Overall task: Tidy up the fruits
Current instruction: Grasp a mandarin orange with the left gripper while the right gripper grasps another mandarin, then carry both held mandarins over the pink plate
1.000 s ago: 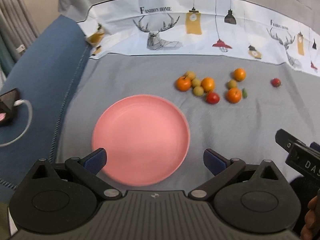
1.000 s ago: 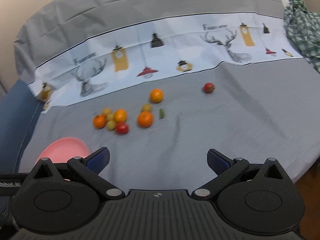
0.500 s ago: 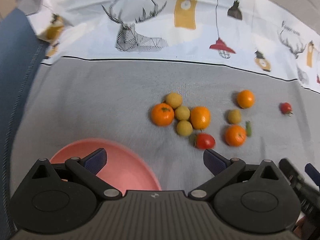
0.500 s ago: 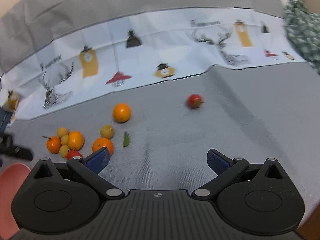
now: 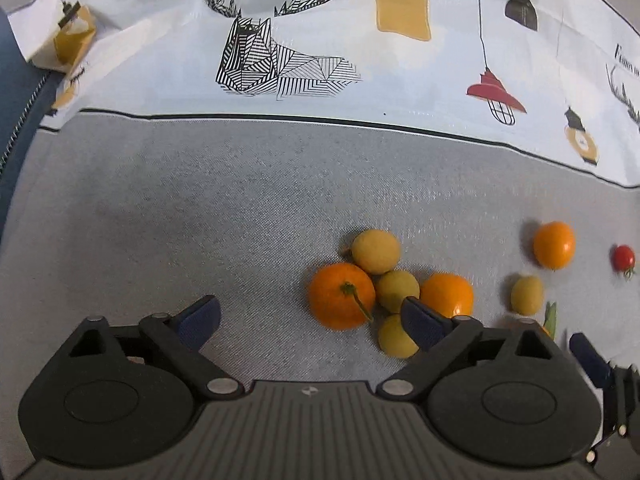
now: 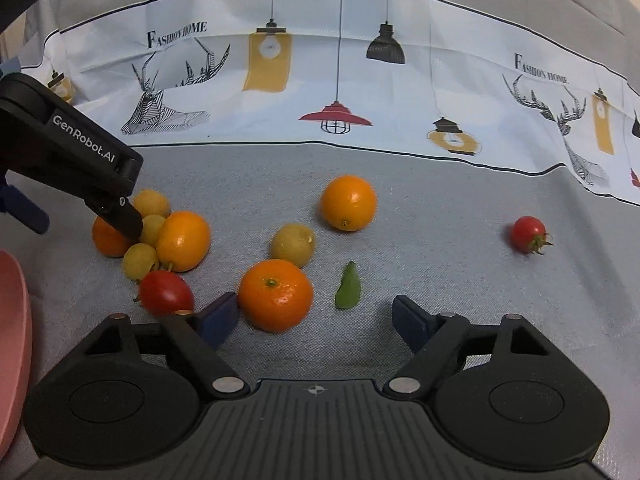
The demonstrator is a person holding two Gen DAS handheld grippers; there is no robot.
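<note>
We have sorted nothing yet: every round orange and yellow fruit (image 6: 276,295) lies loose on the grey cloth-covered bench (image 6: 440,280), and the pink plate (image 6: 12,320) shows none. Our left tool (image 5: 310,315) and right tool (image 6: 314,318) have just been narrowing, jaws apart, gripping nothing.

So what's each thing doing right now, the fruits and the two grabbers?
left gripper: jaws open, just been closing a little, nothing gripped.
right gripper: jaws open, just been closing, nothing gripped.
stemmed orange: on the cloth, touching yellow fruits.
front orange: on the cloth, beside the right gripper's left pad.
far tomato: lying alone.
green leaf: lying flat.
pink plate: only its edge shows.
</note>
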